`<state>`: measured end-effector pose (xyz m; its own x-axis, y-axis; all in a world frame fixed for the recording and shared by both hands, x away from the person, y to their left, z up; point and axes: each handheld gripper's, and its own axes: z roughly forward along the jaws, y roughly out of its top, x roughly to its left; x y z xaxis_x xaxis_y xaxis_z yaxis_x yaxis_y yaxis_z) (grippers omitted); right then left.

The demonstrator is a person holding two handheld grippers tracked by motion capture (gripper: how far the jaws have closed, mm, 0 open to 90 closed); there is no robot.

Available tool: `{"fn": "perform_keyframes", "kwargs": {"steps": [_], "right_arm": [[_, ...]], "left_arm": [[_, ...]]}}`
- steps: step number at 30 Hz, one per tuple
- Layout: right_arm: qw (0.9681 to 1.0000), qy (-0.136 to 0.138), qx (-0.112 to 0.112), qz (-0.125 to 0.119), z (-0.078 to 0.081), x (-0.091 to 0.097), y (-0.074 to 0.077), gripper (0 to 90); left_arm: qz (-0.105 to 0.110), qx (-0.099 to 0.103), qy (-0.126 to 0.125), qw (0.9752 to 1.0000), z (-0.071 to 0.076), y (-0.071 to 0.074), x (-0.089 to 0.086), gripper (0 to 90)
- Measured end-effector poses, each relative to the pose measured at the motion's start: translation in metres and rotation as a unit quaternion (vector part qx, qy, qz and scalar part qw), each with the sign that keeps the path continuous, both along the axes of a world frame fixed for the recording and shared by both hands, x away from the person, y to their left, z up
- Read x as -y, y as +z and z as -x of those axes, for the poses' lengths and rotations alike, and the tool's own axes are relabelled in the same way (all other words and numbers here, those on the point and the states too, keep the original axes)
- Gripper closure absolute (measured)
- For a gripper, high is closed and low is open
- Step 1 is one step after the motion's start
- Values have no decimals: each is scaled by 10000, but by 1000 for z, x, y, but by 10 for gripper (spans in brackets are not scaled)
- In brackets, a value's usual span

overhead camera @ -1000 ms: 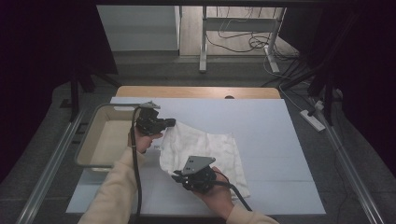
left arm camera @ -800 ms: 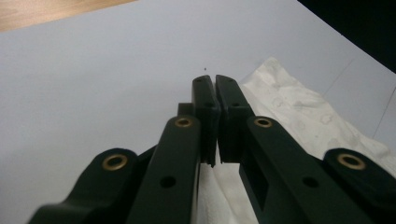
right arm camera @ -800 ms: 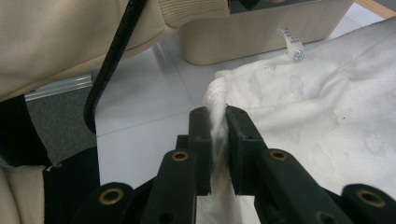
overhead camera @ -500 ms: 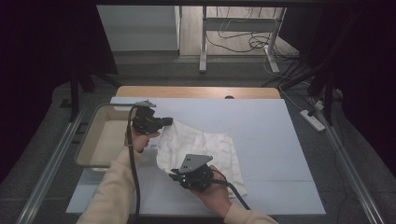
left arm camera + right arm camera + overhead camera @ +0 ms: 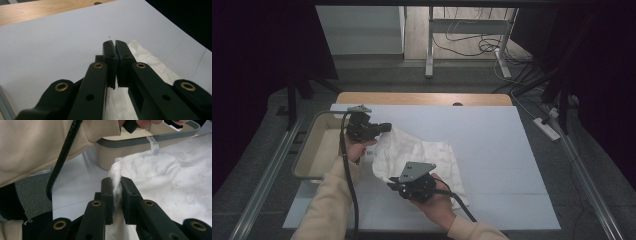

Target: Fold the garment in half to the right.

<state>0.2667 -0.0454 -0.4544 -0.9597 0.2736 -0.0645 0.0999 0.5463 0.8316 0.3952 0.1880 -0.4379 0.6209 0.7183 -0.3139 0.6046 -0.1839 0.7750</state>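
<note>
**Spotter:** Right, your right gripper point(image 5: 116, 187) has its jaws pinching a folded edge of the crumpled white terry towel point(image 5: 175, 182), low in the centre of the right gripper view. The bite looks thin to me, only a ridge of cloth between the pads, so a quick lift could let it slide out.

**Checker:** And your left gripper point(image 5: 115, 50) shows its jaws pressed together, with the towel's edge running under them at the bottom of the left gripper view. I cannot tell whether cloth is actually caught there. If it isn't, you would raise one corner alone and the towel would bunch instead of spreading.

**Spotter:** Mind the beige plastic tub with the grey rim point(image 5: 304, 150) at the left of the high view, too. It sits just beside the towel, and the towel's small white label point(image 5: 153, 145) hangs near that rim; a sweep leftward could drag cloth over the edge.

**Checker:** You're working on a pale blue-white sheet point(image 5: 492, 145) covering a light wooden table point(image 5: 422, 98). Beyond it, at the top of the high view, grey floor, metal stand legs and loose black cables point(image 5: 467, 45) sit between dark curtains on both sides.
</note>
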Motion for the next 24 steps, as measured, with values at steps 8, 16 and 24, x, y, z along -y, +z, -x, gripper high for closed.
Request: {"fn": "perform_keyframes", "kwargs": {"steps": [8, 16, 24], "right_arm": [[10000, 32, -40, 28, -1, -4, -3, 805], [9999, 128, -3, -28, -1, -13, 0, 806], [9999, 60, -72, 72, 0, -4, -6, 806]], "left_arm": [[36, -19, 57, 10000, 0, 0, -3, 867], [98, 33, 70, 9999, 2, 3, -8, 867], [71, 23, 16, 10000, 1, 2, 0, 867]]}}
